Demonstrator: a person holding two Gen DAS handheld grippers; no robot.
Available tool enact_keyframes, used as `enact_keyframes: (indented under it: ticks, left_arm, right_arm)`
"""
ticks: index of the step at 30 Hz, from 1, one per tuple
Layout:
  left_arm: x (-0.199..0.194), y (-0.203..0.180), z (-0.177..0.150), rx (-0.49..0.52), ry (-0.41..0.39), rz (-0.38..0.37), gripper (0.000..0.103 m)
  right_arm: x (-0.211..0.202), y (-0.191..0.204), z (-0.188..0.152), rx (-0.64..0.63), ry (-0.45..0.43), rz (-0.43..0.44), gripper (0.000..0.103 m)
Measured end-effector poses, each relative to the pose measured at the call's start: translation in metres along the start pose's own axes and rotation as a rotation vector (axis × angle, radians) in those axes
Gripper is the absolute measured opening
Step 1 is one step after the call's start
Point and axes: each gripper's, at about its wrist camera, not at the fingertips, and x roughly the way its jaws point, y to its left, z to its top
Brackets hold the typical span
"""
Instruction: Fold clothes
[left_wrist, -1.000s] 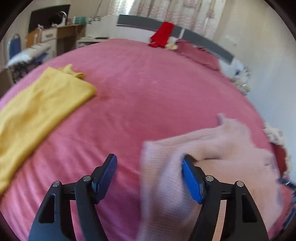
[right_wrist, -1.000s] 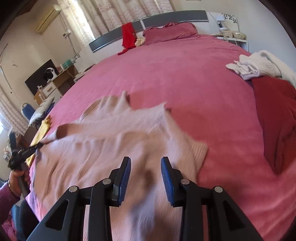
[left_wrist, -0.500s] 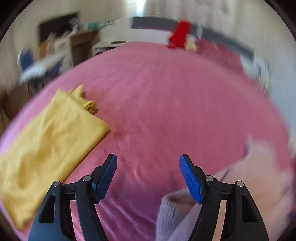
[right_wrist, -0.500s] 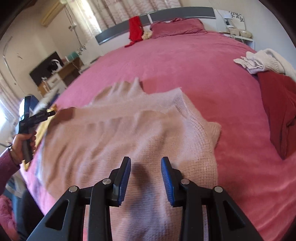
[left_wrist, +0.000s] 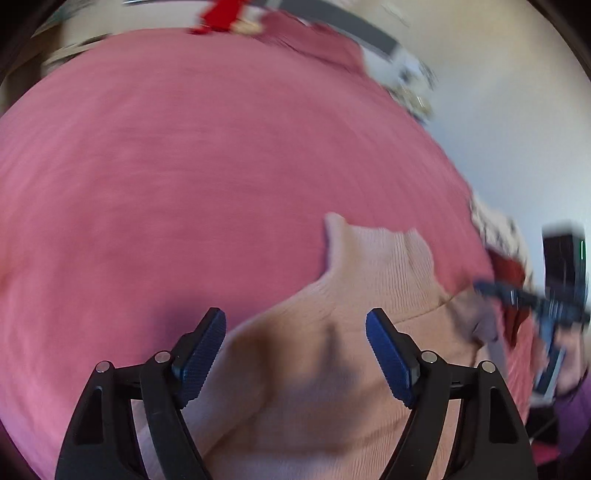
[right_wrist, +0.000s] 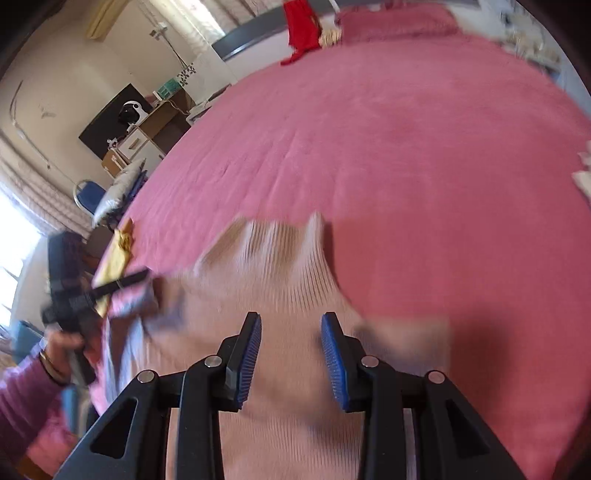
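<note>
Mid-fold on the pale pink knit sweater (left_wrist: 369, 295) — left gripper (left_wrist: 295, 354) spreading wider above it, right gripper (right_wrist: 291, 354) part-open, both empty — next, pinch an edge.

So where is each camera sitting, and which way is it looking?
Left wrist: sits on the left gripper, looks down along its two blue-padded fingers, whose jaws are opening, at the pale pink knitted sweater on the pink bedspread; the right gripper and its hand show at the right edge.
Right wrist: sits on the right gripper, looks down at the same sweater and bedspread; the left gripper, hand and purple sleeve show at left.
Shared: sweater, bedspread, red garment at the headboard.
</note>
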Motion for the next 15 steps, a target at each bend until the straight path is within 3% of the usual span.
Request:
enact_keyframes:
  ticks: [4,7,9,11,15]
  left_arm:
    - [0.031,-0.017,0.020,0.057,0.068,0.037,0.080]
    - [0.021,-0.008,0.014,0.028,0.038,0.004,0.080]
    - [0.006,0.004,0.003,0.001,0.004,-0.019,0.080]
    - [-0.017,0.028,-0.016,-0.039,-0.009,-0.031,0.080]
    - [-0.061,0.080,-0.059,-0.066,-0.005,0.005,0.080]
  right_arm:
    - [0.033,-0.012,0.027,0.029,0.038,-0.019,0.034]
    - [0.039,-0.017,0.025,0.066,0.049,-0.013,0.034]
    - [0.030,-0.019,0.010,0.079,0.037,0.038,0.034]
    - [0.009,-0.023,-0.011,0.070,0.002,0.025,0.034]
    - [-0.051,-0.046,-0.073,0.101,-0.048,0.039,0.034]
